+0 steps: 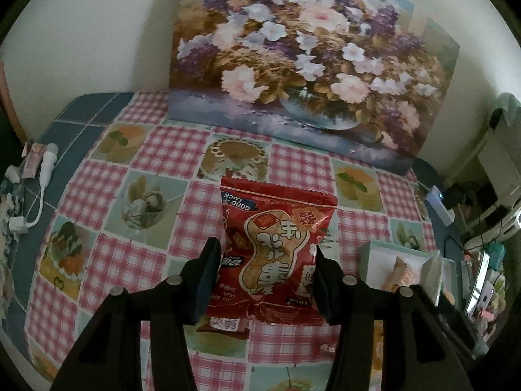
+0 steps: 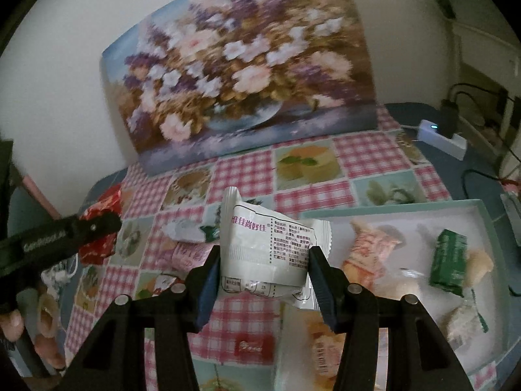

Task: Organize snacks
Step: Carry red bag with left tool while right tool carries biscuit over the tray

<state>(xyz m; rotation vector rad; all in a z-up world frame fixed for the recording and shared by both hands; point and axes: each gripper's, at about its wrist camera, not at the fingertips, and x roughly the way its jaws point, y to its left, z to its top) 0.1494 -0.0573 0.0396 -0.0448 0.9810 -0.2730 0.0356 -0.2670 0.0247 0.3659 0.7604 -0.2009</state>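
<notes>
The work surface is a table (image 1: 81,120) with a dark blue tiled top, mostly covered by a tablecloth (image 1: 169,150) of pink gingham squares alternating with dessert pictures. A large flower painting (image 1: 309,65) stands on the far edge, leaning against a plain pale wall (image 1: 91,32). At the left edge of the table lie a white cable with plugs (image 1: 42,176) and a small pink wrapper. At the right rear sits a white power strip (image 2: 439,137) with a lit indicator and dark cords running off it; cluttered shelving shows beyond, too blurred to itemise.

The left gripper (image 1: 265,260) is clamped on a red peanut packet (image 1: 276,244), held clear above the cloth. The right gripper (image 2: 263,260) is clamped on a white snack packet (image 2: 267,247), likewise raised off the table.

A pale green tray (image 2: 488,228) with a white floor sits at the right of the table and holds several snacks, among them a green packet (image 2: 449,260) and a pink striped packet (image 2: 368,254). Loose sweets remain on the cloth near the tray, including a small red sweet (image 2: 254,347) below the right gripper.
</notes>
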